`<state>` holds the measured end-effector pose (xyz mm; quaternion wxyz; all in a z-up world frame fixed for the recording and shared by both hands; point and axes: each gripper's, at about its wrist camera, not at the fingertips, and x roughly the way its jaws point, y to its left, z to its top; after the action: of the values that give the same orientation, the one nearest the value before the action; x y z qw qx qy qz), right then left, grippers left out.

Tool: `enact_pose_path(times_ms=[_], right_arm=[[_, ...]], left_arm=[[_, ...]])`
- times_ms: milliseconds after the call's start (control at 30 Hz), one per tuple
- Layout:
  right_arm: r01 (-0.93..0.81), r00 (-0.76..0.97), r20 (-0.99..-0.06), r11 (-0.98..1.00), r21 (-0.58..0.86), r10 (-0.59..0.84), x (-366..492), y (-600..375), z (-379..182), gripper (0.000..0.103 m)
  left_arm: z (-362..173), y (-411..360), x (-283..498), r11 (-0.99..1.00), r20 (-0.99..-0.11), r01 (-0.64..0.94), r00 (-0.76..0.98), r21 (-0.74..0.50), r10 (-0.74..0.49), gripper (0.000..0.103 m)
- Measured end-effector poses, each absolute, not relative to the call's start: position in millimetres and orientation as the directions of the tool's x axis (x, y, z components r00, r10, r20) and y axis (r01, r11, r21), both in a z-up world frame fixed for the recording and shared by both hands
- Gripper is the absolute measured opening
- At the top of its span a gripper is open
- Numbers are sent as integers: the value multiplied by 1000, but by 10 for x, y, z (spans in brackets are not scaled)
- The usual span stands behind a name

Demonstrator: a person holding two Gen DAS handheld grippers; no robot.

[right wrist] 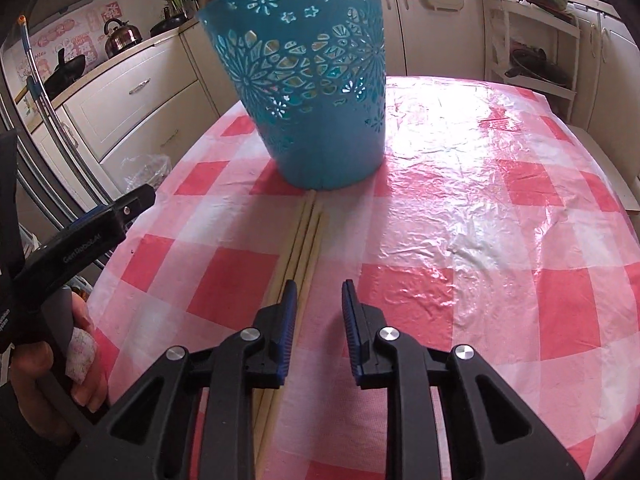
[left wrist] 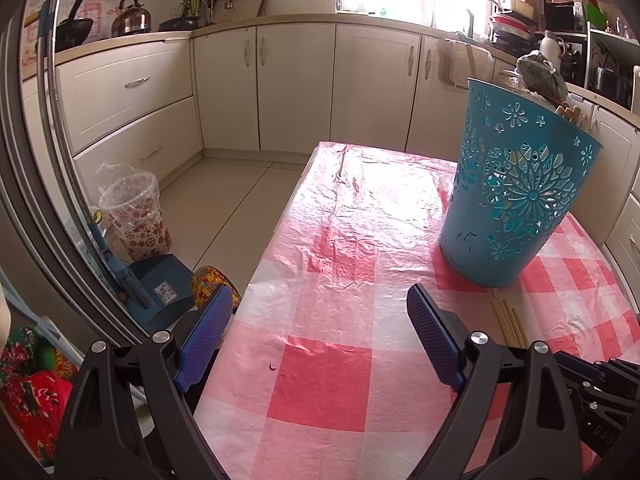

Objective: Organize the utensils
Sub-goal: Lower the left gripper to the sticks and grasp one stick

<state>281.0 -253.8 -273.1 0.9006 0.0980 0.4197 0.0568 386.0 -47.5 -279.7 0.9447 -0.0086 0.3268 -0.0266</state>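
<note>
A teal cut-out plastic basket (left wrist: 516, 200) (right wrist: 316, 92) stands upright on the pink checked table (right wrist: 480, 208). Wooden stick ends (left wrist: 568, 114) show above its far rim. Several wooden chopsticks (right wrist: 304, 232) (left wrist: 508, 320) lie side by side on the cloth, running from the basket's base towards me. My right gripper (right wrist: 319, 285) is low over them, its jaws a narrow gap apart. Its left finger lies over the sticks, and the pads press on nothing. My left gripper (left wrist: 320, 292) hangs wide open and empty over the table's left part, to the left of the basket.
The table's left edge (left wrist: 256, 276) drops to a tiled floor with a floral bin (left wrist: 136, 216) and a blue dustpan (left wrist: 160, 292). Cream cabinets (left wrist: 296, 80) line the back wall. A white shelf rack (right wrist: 536, 56) stands past the far right corner. A hand (right wrist: 80, 360) holds the left tool.
</note>
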Motion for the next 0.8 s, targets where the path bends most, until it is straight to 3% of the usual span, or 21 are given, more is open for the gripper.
enact_pose_path(times_ms=[267, 367, 500, 667, 800], right_arm=[[-37, 640, -758, 990, 133, 126, 2860, -2436, -2748, 20], [-64, 635, -764, 993, 98, 116, 2864, -2421, -2742, 14], [-87, 615, -780, 993, 82, 118, 2826, -2591, -2726, 7], [-15, 622, -769, 985, 174, 146, 2722, -2998, -2749, 5], [1, 624, -760, 972, 235, 183, 2728, -3080, -2758, 5]], left_arm=[[-2798, -494, 3860, 998, -619, 53, 784, -20, -54, 85], [-2813, -577, 3891, 996, -646, 86, 761, 4, -63, 85], [-2812, -839, 3779, 977, -682, 211, 708, -43, -183, 85], [-2840, -1284, 3698, 953, -721, 302, 658, -11, -217, 85], [-2911, -1508, 3729, 948, -758, 315, 629, 44, -174, 85]])
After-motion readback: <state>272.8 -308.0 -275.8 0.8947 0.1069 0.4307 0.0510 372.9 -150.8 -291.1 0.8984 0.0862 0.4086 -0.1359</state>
